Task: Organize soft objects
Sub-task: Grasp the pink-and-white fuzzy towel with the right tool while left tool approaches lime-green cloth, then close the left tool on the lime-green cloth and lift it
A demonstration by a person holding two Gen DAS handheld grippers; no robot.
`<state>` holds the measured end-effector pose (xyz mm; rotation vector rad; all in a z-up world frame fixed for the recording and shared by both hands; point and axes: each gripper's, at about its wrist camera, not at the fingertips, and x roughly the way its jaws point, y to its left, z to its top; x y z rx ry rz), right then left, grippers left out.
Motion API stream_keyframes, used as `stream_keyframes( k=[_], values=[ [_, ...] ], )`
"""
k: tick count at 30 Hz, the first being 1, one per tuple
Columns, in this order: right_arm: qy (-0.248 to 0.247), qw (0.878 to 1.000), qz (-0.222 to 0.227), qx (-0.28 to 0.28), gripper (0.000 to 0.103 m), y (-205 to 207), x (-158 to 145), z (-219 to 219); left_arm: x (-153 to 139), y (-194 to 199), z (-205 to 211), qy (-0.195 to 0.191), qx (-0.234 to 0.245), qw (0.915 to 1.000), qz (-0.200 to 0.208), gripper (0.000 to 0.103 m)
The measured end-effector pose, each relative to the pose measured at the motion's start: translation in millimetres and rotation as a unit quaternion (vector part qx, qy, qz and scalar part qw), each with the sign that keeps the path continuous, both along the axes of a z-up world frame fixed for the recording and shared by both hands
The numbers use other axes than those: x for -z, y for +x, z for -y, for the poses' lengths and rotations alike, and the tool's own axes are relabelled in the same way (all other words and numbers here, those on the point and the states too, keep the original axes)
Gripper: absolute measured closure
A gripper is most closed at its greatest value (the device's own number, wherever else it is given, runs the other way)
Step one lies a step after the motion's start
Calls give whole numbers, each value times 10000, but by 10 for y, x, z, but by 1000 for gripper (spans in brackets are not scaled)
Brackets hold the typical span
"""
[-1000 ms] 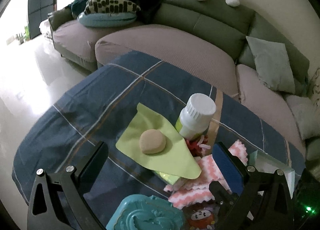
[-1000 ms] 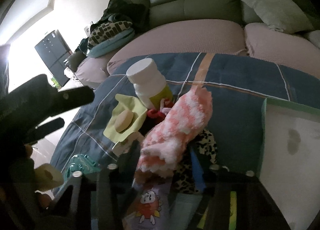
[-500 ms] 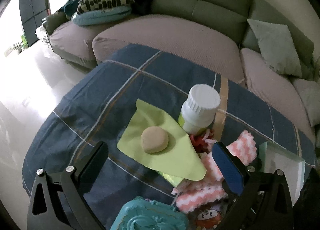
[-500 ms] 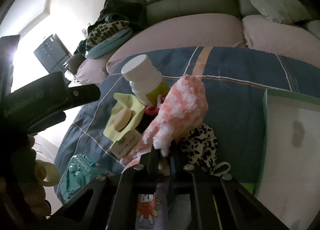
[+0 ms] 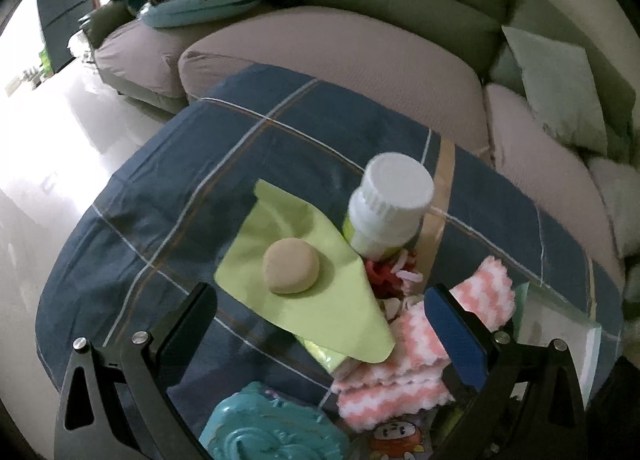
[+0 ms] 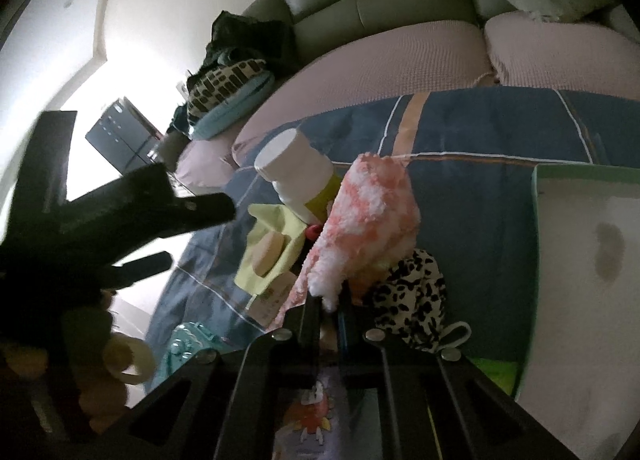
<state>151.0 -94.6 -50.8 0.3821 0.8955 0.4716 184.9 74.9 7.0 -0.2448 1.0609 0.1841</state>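
Sock [image 6: 366, 220] now pinched and lifted by right gripper [image 6: 330, 306], ready for box [image 6: 580, 280]; left gripper [image 5: 320, 324] spread, idle

A blue plaid-covered table [image 5: 304, 140] carries a green cloth [image 5: 288, 244], white bottle [image 5: 384, 208] and teal case [image 5: 272, 432]

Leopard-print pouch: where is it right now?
In the right wrist view the leopard-print pouch lies on the blue plaid cloth, just right of the right tongs, under the lifted pink fuzzy sock.

Black frames, silver screws, seemingly blue-padded fingers [image 5: 456, 334]
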Motion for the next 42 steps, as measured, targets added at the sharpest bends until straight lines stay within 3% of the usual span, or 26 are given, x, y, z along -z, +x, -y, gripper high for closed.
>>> stream_keyframes(
  k=[3,4,6,14,17,26,29,31,33,42],
  values=[
    [55,10000,41,62,96,-15,-44,52,58,94,89,120,82,9997,-189,4],
    [54,9999,50,72,96,-19,-54,71,71,113,114,133,98,9996,-230,15],
    [74,9999,56,99,96,-23,-60,111,120,169,163,104,154,9992,-351,25],
    [114,9997,-40,189,96,4,-36,206,421,353,361,226,385,9958,-797,28],
    [157,9997,-86,187,96,24,-18,203,495,382,305,85,324,9951,-926,44],
    [189,9996,-145,172,96,40,43,218,697,502,236,-38,101,9929,-1185,59],
    [214,9995,-162,193,96,34,61,232,700,506,225,-42,13,9938,-1110,65],
    [216,9994,-175,202,96,28,66,235,684,497,198,-95,-34,9948,-1017,84],
    [223,9994,-186,210,96,21,71,240,673,469,159,-194,-71,9954,-937,93],
    [234,9990,-218,299,96,19,81,277,637,302,50,-580,-176,9970,-490,98]
  ],
)
